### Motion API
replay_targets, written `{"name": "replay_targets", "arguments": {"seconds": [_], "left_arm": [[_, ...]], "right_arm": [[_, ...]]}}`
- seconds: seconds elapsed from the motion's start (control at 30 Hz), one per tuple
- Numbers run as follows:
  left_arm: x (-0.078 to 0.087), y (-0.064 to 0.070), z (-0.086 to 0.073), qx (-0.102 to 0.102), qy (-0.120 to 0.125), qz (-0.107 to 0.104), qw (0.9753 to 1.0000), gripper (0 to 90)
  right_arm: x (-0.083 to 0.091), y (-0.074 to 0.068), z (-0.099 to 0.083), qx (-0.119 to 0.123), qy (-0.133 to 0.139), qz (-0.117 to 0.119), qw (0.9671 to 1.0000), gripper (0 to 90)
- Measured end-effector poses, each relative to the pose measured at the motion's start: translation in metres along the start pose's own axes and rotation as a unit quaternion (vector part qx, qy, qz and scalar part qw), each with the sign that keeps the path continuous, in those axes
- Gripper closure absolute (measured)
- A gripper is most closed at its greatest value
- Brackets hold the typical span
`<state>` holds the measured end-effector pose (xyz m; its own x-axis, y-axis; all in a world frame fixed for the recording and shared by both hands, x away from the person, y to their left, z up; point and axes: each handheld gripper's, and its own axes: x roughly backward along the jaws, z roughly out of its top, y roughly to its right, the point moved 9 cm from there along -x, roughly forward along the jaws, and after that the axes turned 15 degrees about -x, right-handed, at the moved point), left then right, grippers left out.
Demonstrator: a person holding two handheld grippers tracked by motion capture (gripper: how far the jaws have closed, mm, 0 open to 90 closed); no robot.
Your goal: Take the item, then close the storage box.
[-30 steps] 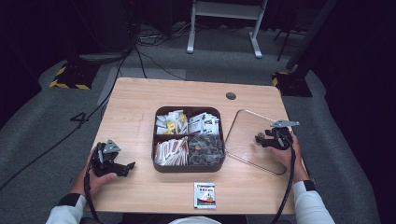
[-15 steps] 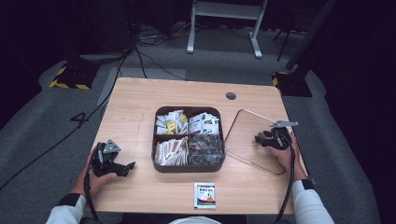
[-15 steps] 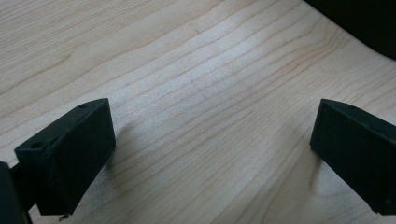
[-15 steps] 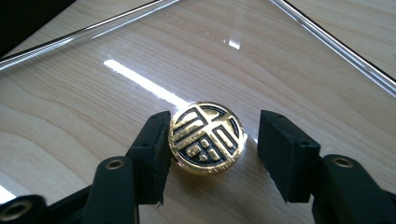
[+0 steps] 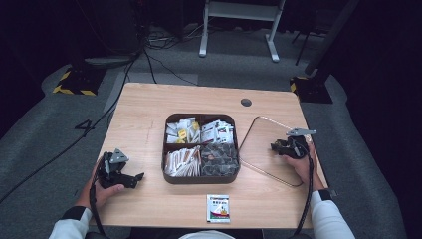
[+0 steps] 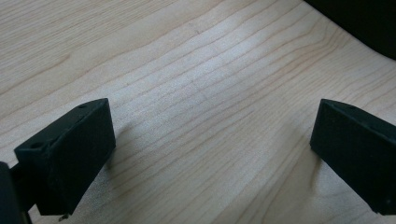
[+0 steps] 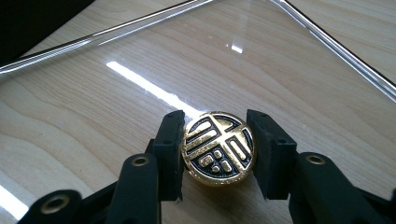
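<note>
The table (image 5: 149,114) is showing pale wood with fine grain lines, and the tray (image 5: 201,178) on it is showing dark brown, its compartments holding white, yellow-flecked and dark grey packets. The knob (image 7: 218,148) is gleaming gold with a black pattern of bars and small blocks — sitting between black jaws on a clear lid (image 7: 289,60) that is catching white glints. The packet (image 5: 218,207) is showing white with a green band and a touch of red — and the floor (image 5: 348,109) is looking grey, with a yellow-and-black striped block (image 5: 74,84) on it.

Worktop (image 5: 149,114) lit from above, surroundings dark; glare streaks on clear lid (image 7: 140,84); high view soft, close views sharp.
</note>
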<state>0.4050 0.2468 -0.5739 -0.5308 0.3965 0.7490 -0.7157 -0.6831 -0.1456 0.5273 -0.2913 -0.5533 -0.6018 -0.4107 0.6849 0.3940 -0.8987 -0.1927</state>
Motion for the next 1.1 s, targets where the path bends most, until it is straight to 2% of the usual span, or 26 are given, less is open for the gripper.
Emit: {"name": "replay_targets", "arguments": {"seconds": [0.5, 0.67, 0.83, 1.1], "left_arm": [[0.0, 0.0, 0.0, 0.0, 0.0, 0.0, 1.0, 0.2], [0.0, 0.0, 0.0, 0.0, 0.001, 0.0, 1.0, 0.2], [0.0, 0.0, 0.0, 0.0, 0.0, -0.001, 1.0, 0.2], [0.0, 0.0, 0.0, 0.0, 0.0, -0.001, 1.0, 0.2]], "right_arm": [[0.021, 0.0, 0.015, 0.004, 0.039, -0.006, 0.9992, 59.7], [0.032, -0.005, 0.024, -0.003, 0.058, 0.015, 0.9982, 59.7], [0.044, -0.009, 0.034, 0.008, 0.072, 0.016, 0.9972, 59.7], [0.052, -0.014, 0.049, 0.011, 0.086, 0.017, 0.996, 59.7]]}}
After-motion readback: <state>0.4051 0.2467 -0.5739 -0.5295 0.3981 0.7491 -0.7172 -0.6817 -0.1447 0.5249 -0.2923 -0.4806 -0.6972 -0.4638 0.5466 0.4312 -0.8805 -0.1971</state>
